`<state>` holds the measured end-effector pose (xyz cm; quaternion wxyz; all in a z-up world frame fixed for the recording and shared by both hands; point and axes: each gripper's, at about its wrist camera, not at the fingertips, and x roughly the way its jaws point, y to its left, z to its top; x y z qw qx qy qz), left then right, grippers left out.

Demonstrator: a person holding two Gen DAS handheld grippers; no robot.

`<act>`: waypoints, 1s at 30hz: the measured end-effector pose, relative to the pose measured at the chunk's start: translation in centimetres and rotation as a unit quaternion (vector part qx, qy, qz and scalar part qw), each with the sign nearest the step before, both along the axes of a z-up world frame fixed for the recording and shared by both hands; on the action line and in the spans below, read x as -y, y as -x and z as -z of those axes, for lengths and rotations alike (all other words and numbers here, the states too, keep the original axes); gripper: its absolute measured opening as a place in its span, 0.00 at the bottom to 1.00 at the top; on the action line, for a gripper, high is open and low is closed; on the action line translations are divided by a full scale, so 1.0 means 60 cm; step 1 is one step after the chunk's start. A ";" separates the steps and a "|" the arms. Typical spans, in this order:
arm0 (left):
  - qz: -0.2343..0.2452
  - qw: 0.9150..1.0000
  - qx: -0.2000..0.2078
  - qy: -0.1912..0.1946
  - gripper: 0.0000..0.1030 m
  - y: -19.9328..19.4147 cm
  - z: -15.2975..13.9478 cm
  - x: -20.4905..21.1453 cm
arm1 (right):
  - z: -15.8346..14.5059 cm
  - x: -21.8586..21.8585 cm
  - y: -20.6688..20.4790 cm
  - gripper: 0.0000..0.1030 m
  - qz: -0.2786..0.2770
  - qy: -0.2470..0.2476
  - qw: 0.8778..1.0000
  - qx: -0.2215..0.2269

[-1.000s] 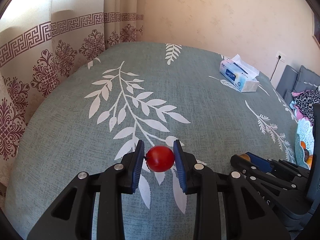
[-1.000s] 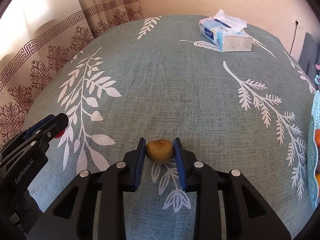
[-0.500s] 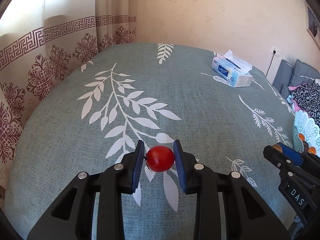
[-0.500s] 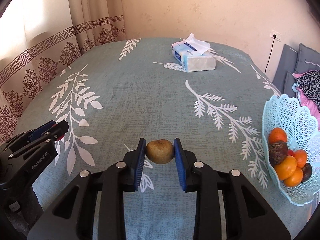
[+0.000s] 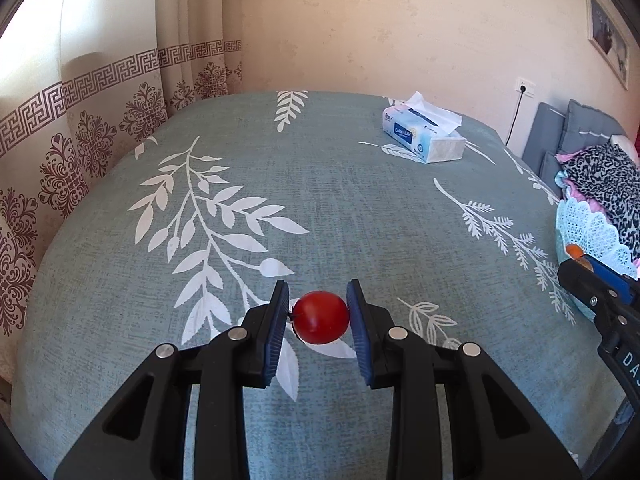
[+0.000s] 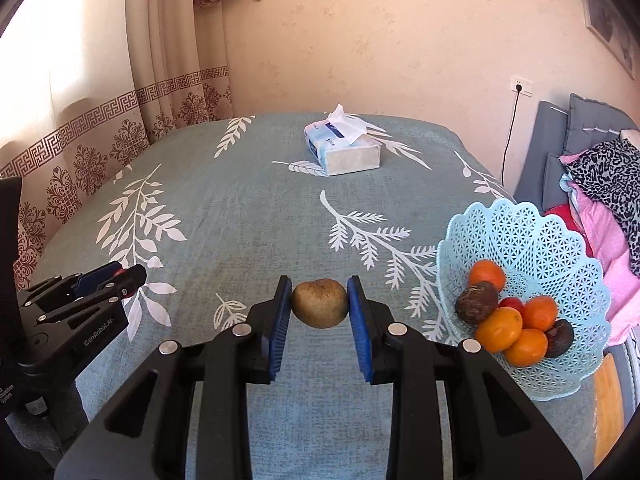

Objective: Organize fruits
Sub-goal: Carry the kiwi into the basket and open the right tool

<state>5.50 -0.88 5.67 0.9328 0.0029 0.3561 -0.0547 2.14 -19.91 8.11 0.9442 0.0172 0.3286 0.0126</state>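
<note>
My left gripper (image 5: 319,318) is shut on a small red tomato (image 5: 320,317) and holds it above the green leaf-print tablecloth (image 5: 340,208). My right gripper (image 6: 319,308) is shut on a round brown fruit (image 6: 319,308), also held off the cloth. A light blue lattice basket (image 6: 532,240) stands at the right and holds several oranges (image 6: 499,328), dark brown fruits (image 6: 476,302) and a red one. The basket's rim (image 5: 588,228) shows at the right edge of the left wrist view. The left gripper shows at the left of the right wrist view (image 6: 116,278).
A tissue box (image 6: 342,150) lies at the far side of the table, also in the left wrist view (image 5: 424,138). Patterned curtains (image 5: 100,120) hang on the left. Grey cushions and leopard-print and pink cloth (image 6: 604,184) lie beyond the basket on the right.
Both grippers have risen and swung right with their fruits still held. The basket has come fully into the right wrist view and closer.
</note>
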 end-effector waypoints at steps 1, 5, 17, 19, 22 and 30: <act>0.005 1.000 0.000 0.000 0.29 0.002 -0.002 0.006 | -0.002 0.006 0.003 0.29 0.003 -0.002 1.000 0.003; 0.022 1.000 0.004 -0.002 0.30 0.012 -0.013 0.031 | -0.010 0.043 0.018 0.29 0.020 -0.016 1.000 0.009; 0.063 0.998 0.009 -0.007 0.30 0.031 -0.029 0.089 | -0.024 0.214 0.050 0.28 0.106 -0.094 0.990 0.007; 0.069 0.998 0.008 -0.007 0.30 0.033 -0.030 0.097 | -0.022 0.243 0.050 0.29 0.120 -0.114 0.986 0.001; 0.078 0.997 0.006 -0.005 0.30 0.034 -0.033 0.106 | -0.017 0.282 0.047 0.29 0.138 -0.141 0.980 -0.013; 0.098 0.995 0.007 -0.009 0.30 0.038 -0.038 0.135 | 0.013 0.335 0.040 0.29 0.171 -0.171 0.969 -0.044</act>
